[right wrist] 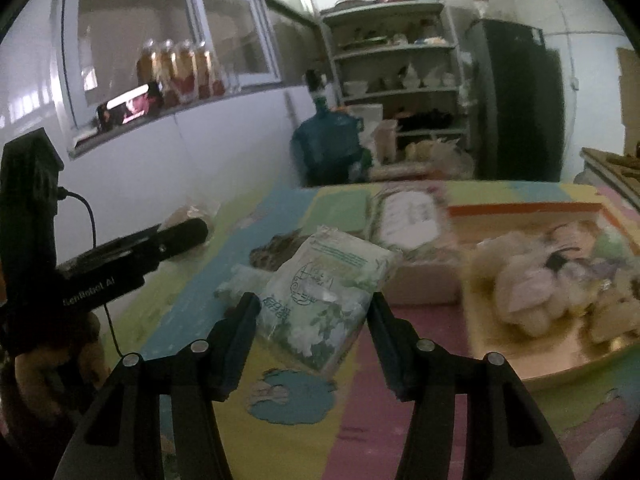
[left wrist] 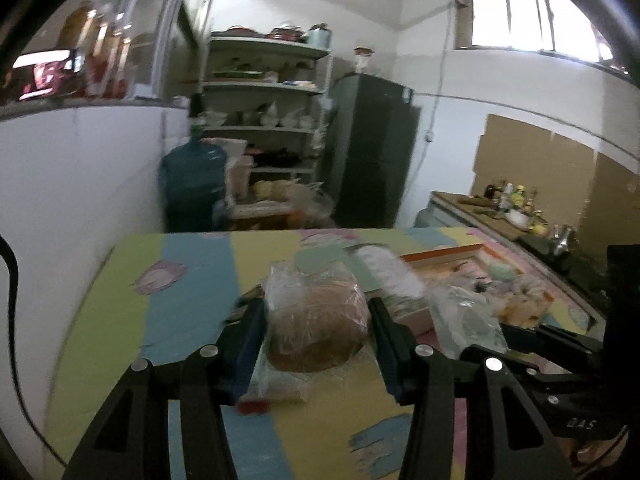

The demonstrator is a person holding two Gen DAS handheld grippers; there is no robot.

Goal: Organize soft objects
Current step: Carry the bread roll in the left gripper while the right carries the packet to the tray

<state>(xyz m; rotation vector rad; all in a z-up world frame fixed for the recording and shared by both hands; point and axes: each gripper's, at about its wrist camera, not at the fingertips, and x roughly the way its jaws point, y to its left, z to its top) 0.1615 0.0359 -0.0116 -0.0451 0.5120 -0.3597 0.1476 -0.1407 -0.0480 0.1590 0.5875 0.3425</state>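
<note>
My left gripper [left wrist: 316, 308] is shut on a brown bread loaf in clear wrap [left wrist: 320, 320], held above the pastel-striped table [left wrist: 192, 280]. My right gripper [right wrist: 314, 299] is shut on a green-and-white floral tissue pack [right wrist: 320, 300], also lifted off the table. In the right wrist view the left gripper [right wrist: 184, 232] shows at the left with the loaf [right wrist: 196, 210]. To the right lies an orange-rimmed tray [right wrist: 520, 210] with several plush toys [right wrist: 532, 292] in it.
More wrapped packs lie mid-table: a green one [right wrist: 344, 210], a white-labelled one [right wrist: 408, 220] and a pale one [right wrist: 240, 284]. Beyond the table stand a blue water jug [left wrist: 192, 184], a shelf rack [left wrist: 264, 92] and a dark fridge [left wrist: 372, 152]. A counter with bottles [left wrist: 512, 200] runs along the right.
</note>
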